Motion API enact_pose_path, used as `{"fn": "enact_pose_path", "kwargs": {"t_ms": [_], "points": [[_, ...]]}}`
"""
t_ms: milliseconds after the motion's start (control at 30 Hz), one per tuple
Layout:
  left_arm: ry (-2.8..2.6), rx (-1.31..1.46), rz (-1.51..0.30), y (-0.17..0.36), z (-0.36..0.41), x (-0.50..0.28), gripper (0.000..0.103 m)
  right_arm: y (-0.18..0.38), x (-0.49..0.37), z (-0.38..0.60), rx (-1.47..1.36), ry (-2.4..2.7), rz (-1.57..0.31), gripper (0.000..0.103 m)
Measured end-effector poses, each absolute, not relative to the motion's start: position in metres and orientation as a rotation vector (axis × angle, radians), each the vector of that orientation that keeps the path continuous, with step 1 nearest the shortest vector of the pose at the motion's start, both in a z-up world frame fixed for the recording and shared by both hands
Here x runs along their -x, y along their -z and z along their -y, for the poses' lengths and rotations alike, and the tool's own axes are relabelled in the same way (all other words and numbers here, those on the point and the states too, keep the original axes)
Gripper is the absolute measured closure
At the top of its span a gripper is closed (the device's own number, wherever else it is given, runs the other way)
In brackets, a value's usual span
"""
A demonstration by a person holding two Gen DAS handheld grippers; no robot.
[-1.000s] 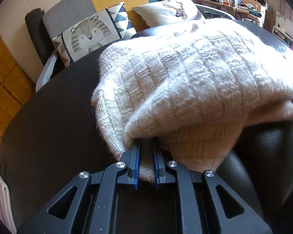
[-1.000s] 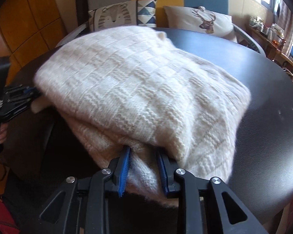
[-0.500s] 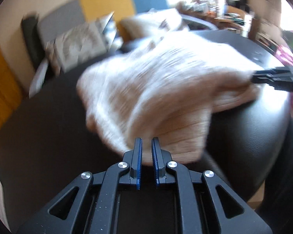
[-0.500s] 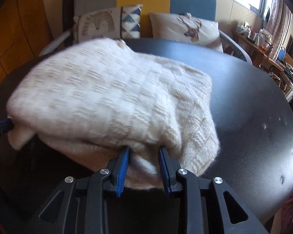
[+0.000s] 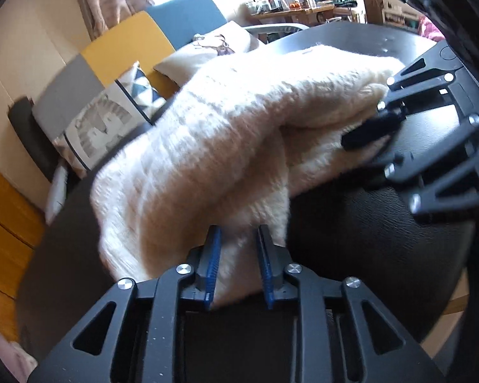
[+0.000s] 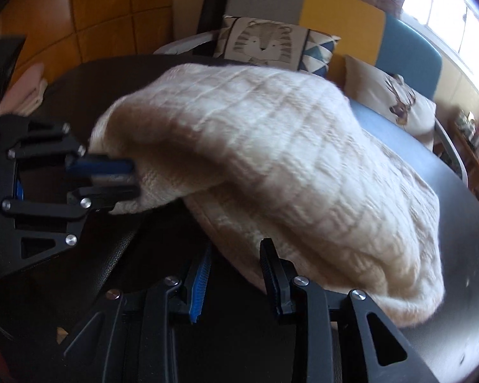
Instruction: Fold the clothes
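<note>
A cream knitted sweater (image 5: 239, 134) arches, folded over, above the black round table (image 5: 351, 233) between both grippers. At the bottom of the left wrist view, my left gripper (image 5: 238, 265) has its jaws opening. The sweater's near edge still fills the gap and touches both blue pads. The same gripper (image 6: 111, 180) shows from the side in the right wrist view, with the sweater's left end at its fingertips. My right gripper (image 6: 236, 271) has the sweater (image 6: 287, 166) against its right finger only, and a dark gap beside its left pad. Its fingers (image 5: 367, 131) also lie at the sweater's far end.
Beyond the table stands a sofa with grey, yellow and blue panels (image 6: 341, 16). A tiger cushion (image 6: 262, 43) and a deer cushion (image 6: 396, 99) lie on it. Folded pink cloth (image 6: 28, 83) lies at the table's far left. Cluttered shelves (image 5: 290, 3) line the back.
Both grippers have swung with the sweater and rolled, and each now shows in the other's view. The left jaws have widened. Much of the sweater has slipped out of the right jaws.
</note>
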State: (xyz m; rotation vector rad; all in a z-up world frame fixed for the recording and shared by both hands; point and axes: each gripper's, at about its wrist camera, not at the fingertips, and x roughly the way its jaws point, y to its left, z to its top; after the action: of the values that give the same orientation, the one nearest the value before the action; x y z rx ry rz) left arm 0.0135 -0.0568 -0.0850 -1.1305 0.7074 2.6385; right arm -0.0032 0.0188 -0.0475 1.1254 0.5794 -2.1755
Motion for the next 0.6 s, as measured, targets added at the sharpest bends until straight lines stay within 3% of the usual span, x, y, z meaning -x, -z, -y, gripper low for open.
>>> {"fn": "enact_pose_path", "kwargs": {"t_ms": [67,133,167,267,333,367,400,600], "points": [[-2.659,1.128,-0.702,0.084,0.06,-0.012,0.076,0.049,0.002,-0.014,-1.123,2.162,-0.59,0.072],[-2.671,1.15,-0.708,0.09,0.063,-0.004,0.061,0.047,0.0,-0.014,-1.108,2.141,-0.563,0.072],[-2.676,1.152,-0.707,0.092,0.064,-0.002,0.059,0.049,0.0,-0.014,-1.112,2.141,-0.561,0.071],[-2.683,1.13,-0.688,0.094,0.064,0.004,0.059,0.056,0.006,-0.013,-1.104,2.172,-0.536,0.071],[-2.667,1.151,-0.688,0.095,0.061,0.009,0.09,0.057,0.013,-0.015,-1.126,2.214,-0.479,0.08],[-2.668,1.159,-0.709,0.094,0.058,0.012,0.092,0.056,0.016,-0.016,-1.143,2.236,-0.457,0.091],[-2.678,1.158,-0.72,0.092,0.058,0.013,0.097,0.055,0.019,-0.018,-1.153,2.252,-0.431,0.096],[-2.779,1.12,-0.604,0.066,0.076,0.021,0.099,0.03,0.024,-0.053,-1.107,2.402,-0.132,0.103]]}}
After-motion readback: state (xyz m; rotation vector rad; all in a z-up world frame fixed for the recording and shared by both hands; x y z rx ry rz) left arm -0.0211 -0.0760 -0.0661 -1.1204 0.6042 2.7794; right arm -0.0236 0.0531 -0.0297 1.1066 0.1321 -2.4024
